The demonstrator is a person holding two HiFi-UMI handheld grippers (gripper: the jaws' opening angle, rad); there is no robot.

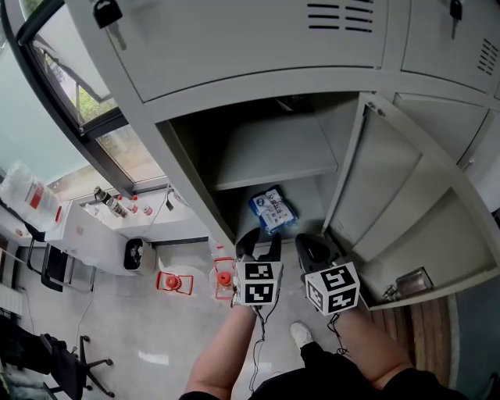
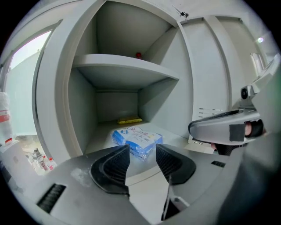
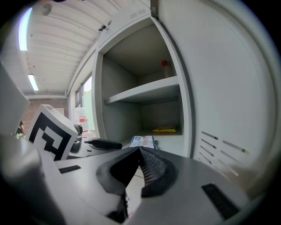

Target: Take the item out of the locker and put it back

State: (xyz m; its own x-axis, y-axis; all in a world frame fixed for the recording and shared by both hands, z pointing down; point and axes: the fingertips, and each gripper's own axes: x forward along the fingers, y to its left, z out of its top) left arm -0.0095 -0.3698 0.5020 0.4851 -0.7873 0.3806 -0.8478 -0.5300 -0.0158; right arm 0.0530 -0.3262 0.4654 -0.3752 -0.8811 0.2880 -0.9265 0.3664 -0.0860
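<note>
Blue packet (image 2: 136, 139) is lying on the locker (image 2: 116, 103) floor (below 1 shelf (image 2: 127, 68)), just past your left gripper (image 2: 142, 148), jaws spread and empty; right gripper (image 3: 139, 151) is sitting pinched together. You're needing the packet centred between the pads before squeezing.

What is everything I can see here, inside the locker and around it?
locker: one, grey, door open, straight ahead
shelf: one, grey, across the locker
packet: one, blue and white, on the locker floor below the shelf
flat thing: one, yellow, behind the packet by the back wall
red-capped thing: one, on the shelf at the back
keys: two, black-headed, in the upper doors
red things: two, on the room floor, left
left claw: one, black jaws apart, empty, just short of the packet
right claw: one, black jaws together, empty
forearms: two, bare, bottom of the head view
shoe: one, white, between them
</note>
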